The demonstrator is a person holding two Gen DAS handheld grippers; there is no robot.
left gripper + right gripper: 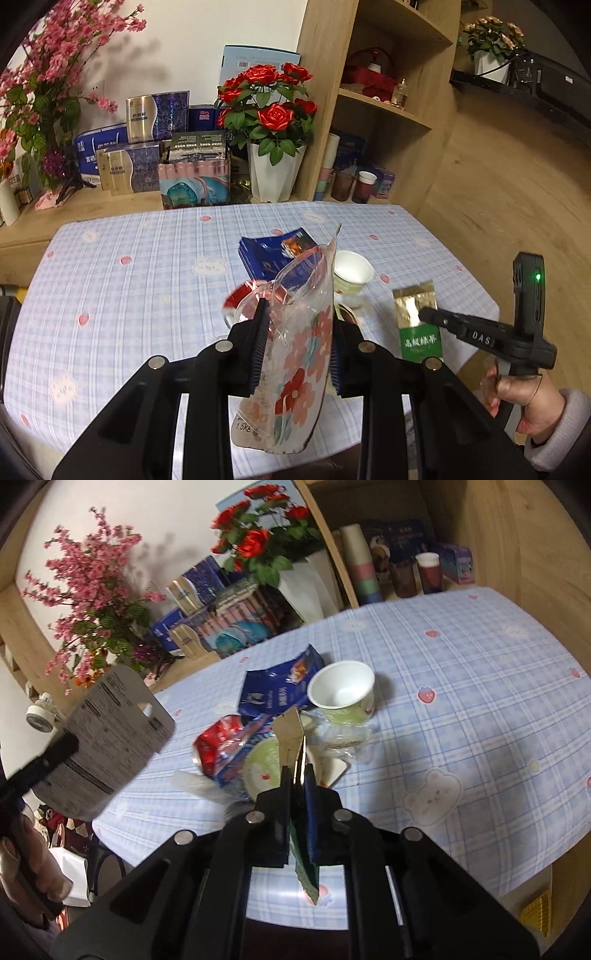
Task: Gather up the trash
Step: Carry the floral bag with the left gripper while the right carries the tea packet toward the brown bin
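A: Checked blue cloth covers the surface (129, 295). What lies on it?

B: A heap of trash: a blue foil bag (277, 690), a crushed red wrapper (218, 746) and a white paper cup (341, 694).

A: And the claws?

B: The left claw (295, 354) is clamped on a clear flowered pouch (295, 373), lifted above the cloth. The right claw (297, 775) is pinched together on a green-and-gold tea packet (419, 325), also off the surface.

Looked like a home living/dining rm: worktop (140, 295) had a blue plaid cloth w/ bear & strawberry prints, red roses (269, 107) in a white pot, pink blossom sprays (48, 85), gift boxes (147, 147) stacked vs. the wall, wood shelving (388, 103) w/ cups & a bottle, wood-look floor (498, 192).
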